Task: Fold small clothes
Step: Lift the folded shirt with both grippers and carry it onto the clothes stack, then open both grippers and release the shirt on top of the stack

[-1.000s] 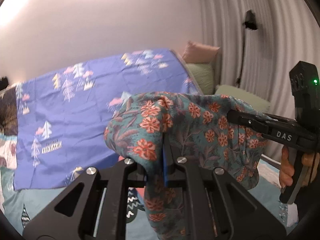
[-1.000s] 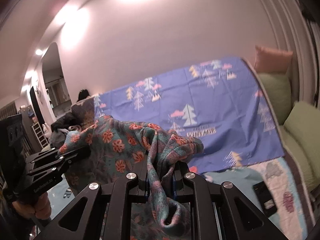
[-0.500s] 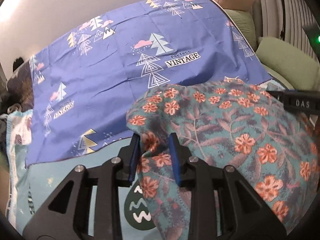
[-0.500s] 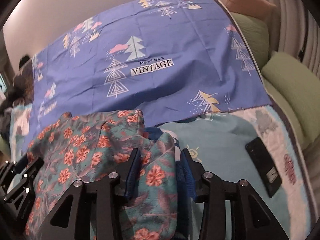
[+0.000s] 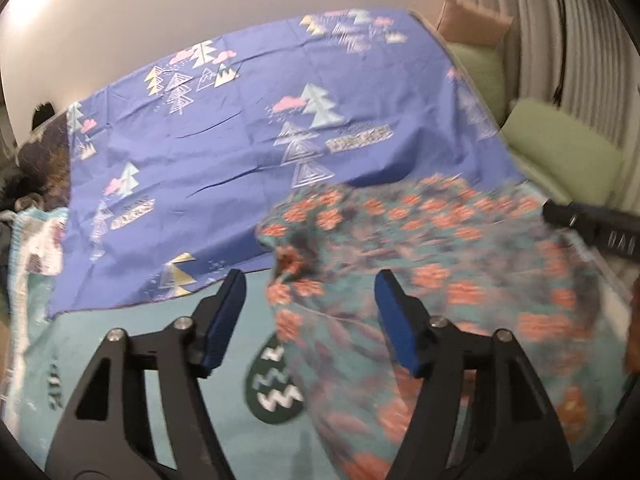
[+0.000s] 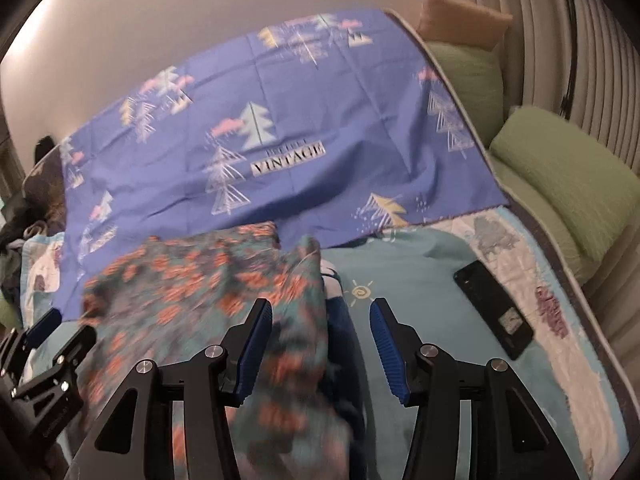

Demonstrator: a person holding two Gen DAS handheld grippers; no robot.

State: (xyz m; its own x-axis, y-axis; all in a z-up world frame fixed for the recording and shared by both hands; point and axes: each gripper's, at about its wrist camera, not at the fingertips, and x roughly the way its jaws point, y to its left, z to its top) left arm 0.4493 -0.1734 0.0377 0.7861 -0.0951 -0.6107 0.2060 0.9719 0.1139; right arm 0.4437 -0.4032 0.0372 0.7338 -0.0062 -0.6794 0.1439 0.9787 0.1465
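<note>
We have both grippers over the bed, each with its blue-padded fingers spread wide and gripping nothing. The left gripper (image 5: 306,316) hangs above the teal quilt (image 5: 120,352), and the floral garment (image 5: 460,280), teal with orange-red flowers, lies rumpled and motion-blurred partly between and beyond its fingers, running off toward the right of that view; whether the cloth touches the right pad we cannot tell. From the right wrist view, the right gripper (image 6: 320,344) sits over the same garment (image 6: 192,280), whose right edge lies between its fingers, close to the left pad and apart from the right one. A strip of dark blue cloth (image 6: 344,344) shows just beside that edge. The garment rests on the quilt (image 6: 424,264) near its front edge, its far side overlapping the hem of the blue sheet with tree prints (image 6: 320,120), which covers the back of the bed. A black phone (image 6: 494,312) lies flat on the quilt near its right edge, well apart from the garment. Green cushions (image 6: 560,172) line the right side of the bed, and a tan pillow (image 6: 460,24) stands at the far right corner.
</note>
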